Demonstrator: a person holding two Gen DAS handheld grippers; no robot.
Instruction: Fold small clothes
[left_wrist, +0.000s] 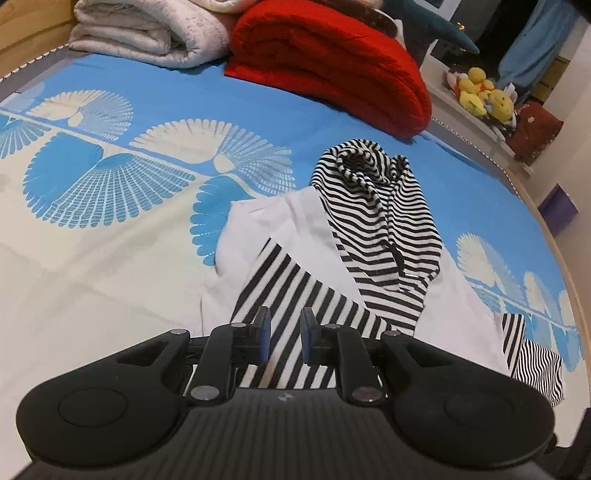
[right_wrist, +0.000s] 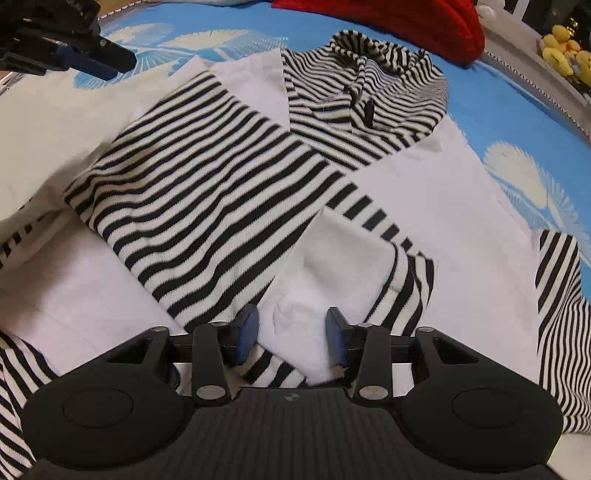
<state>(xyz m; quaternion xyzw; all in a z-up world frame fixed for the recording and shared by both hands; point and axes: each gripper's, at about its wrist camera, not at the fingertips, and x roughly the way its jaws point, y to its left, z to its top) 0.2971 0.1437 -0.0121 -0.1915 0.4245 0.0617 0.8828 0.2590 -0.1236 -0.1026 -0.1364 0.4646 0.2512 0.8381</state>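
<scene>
Right gripper (right_wrist: 291, 332) had white cuff (right_wrist: 325, 295) of hoodie (right_wrist: 207, 177) between blue pads; whether pads pressed it could not be told. Striped sleeve lay just ahead, hood (right_wrist: 369, 74) beyond, red blanket (right_wrist: 406, 22) farthest. Left gripper (left_wrist: 284, 336) hovered above striped sleeve, jaws narrowly apart, nothing clamped. Hoodie spread ahead over blue-and-cream bedsheet (left_wrist: 129, 229); white blanket (left_wrist: 147, 33) far behind.

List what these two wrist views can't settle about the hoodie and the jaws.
- Left wrist: hoodie hem and near sleeve end hidden under the left gripper body.
- Right wrist: right gripper jaws straddle a white cuff; pad contact unclear.
- Right wrist: right sleeve cut off by the frame edge.
- Both: the hoodie's underside is hidden.
</scene>
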